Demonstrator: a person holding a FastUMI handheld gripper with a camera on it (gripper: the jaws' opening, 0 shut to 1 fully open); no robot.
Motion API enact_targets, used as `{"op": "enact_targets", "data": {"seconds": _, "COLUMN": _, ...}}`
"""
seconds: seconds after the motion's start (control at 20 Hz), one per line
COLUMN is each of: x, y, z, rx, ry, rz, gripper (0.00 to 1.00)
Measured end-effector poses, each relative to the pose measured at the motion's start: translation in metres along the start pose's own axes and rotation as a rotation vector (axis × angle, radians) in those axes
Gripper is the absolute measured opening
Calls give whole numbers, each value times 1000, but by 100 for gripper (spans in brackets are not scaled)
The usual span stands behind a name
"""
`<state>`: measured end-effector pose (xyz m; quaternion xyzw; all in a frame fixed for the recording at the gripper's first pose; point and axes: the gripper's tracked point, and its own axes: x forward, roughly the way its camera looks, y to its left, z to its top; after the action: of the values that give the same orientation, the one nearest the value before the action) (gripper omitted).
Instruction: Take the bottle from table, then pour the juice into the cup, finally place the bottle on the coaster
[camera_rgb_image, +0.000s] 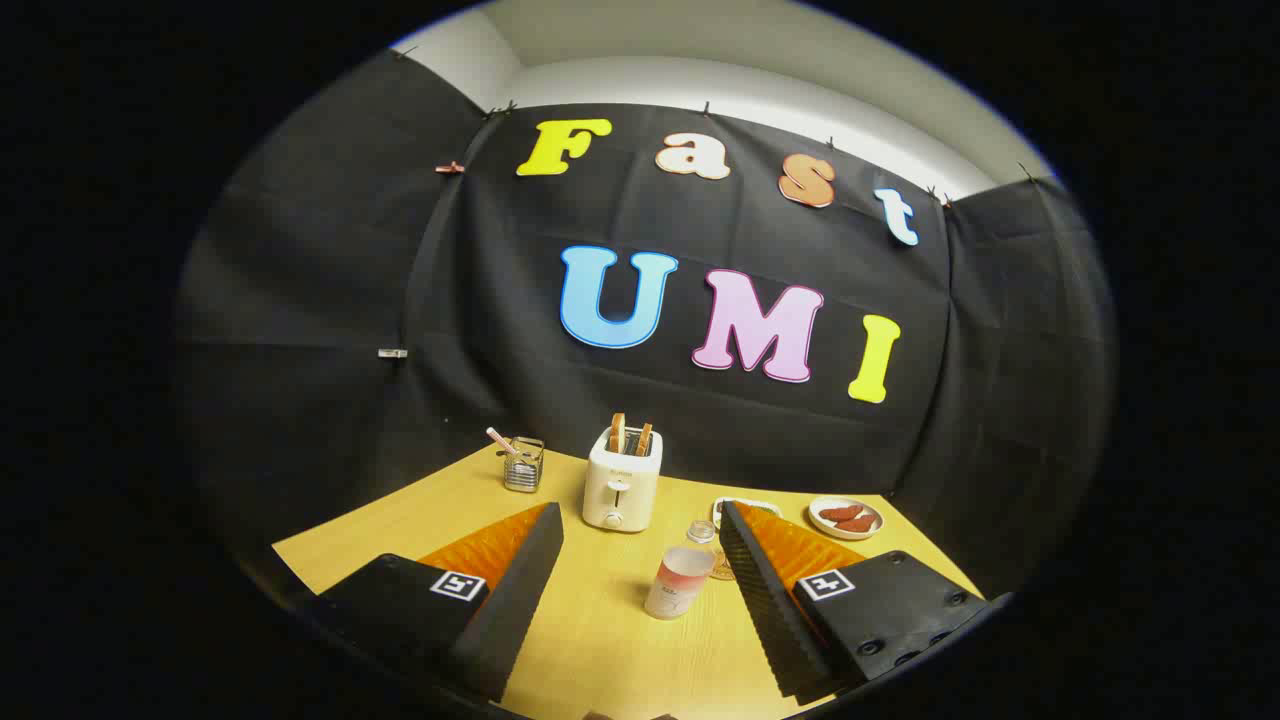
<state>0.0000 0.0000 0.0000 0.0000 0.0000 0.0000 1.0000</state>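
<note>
Bare tabletop lies between the spread fingers of the gripper; bottle stands just ahead by the right finger, toaster beyond.

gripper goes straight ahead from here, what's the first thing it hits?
Likely the bottle: it stands just ahead of the open gripper, between the fingers and nearer the right one. The toaster sits beyond it. Depth is hard to judge in this fisheye view.

Tongs with ribbed inner faces, square coded markers, screwed mounts, spread wide
</note>
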Motion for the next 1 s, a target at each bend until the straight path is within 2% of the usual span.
{"op": "enact_targets", "data": {"seconds": 0.35, "x": 10, "y": -15, "z": 13, "rx": 60, "ry": -33, "rz": -35, "gripper": 97}}
{"op": "enact_targets", "data": {"seconds": 0.6, "x": 14, "y": -25, "z": 18, "rx": 33, "ry": -69, "rz": -63, "gripper": 97}}
{"op": "enact_targets", "data": {"seconds": 1.0, "x": 18, "y": -11, "z": 1, "rx": -24, "ry": -29, "rz": -30, "gripper": 97}}
